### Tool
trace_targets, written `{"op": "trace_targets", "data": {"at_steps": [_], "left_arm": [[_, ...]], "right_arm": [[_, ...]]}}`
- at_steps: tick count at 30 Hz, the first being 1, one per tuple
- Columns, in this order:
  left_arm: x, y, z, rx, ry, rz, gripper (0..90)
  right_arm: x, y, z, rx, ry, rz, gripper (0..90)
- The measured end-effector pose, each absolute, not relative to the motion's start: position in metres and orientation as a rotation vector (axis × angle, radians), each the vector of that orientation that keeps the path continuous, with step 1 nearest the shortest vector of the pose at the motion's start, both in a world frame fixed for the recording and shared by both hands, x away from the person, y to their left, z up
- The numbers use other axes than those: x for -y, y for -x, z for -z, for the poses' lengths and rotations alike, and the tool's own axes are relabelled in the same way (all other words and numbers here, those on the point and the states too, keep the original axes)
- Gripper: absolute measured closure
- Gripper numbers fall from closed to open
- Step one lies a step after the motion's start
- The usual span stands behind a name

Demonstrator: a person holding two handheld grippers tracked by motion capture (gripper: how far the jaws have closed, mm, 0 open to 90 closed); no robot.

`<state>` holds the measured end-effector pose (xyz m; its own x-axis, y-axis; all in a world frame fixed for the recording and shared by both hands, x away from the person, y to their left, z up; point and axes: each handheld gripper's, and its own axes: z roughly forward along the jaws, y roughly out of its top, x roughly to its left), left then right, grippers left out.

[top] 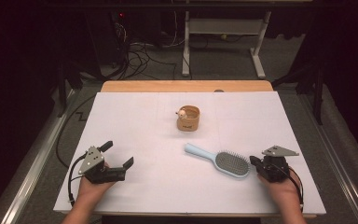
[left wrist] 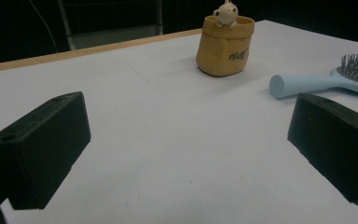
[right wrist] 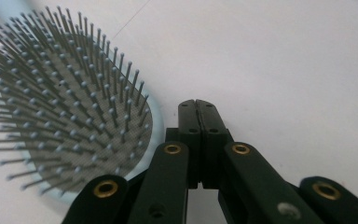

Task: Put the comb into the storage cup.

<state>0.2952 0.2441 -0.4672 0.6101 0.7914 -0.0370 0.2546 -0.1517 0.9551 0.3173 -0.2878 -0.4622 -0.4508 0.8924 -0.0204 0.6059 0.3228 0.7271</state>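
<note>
Near right on the white surface [top: 144, 186], pale-blue hairbrush [top: 223, 161]: light, rigid, bristles springy; best gripped at slim handle; right gripper [top: 255, 162] closed empty just beside its head, left gripper [top: 117, 156] wide.

Both grippers low at the near table edge.
Left gripper [top: 117, 155] rests with jaws spread wide; right gripper [top: 253, 162] has its jaws pressed together, nothing between them.
</note>
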Motion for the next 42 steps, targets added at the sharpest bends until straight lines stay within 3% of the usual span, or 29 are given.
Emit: {"op": "trace_targets", "data": {"at_steps": [30,33,42], "left_arm": [[-0.245,-0.294,0.467,-0.864,-1.700,-0.586,0.0],[-0.245,-0.295,0.468,-0.862,-1.698,-0.583,0.0],[-0.245,-0.294,0.468,-0.859,-1.695,-0.583,0.0]], "right_arm": [[0.277,-0.292,0.462,-2.277,-1.211,-0.987,88.9],[0.283,-0.293,0.462,-2.224,-1.257,-1.012,81.1],[0.296,-0.298,0.464,-2.132,-1.364,-1.101,42.6]]}}
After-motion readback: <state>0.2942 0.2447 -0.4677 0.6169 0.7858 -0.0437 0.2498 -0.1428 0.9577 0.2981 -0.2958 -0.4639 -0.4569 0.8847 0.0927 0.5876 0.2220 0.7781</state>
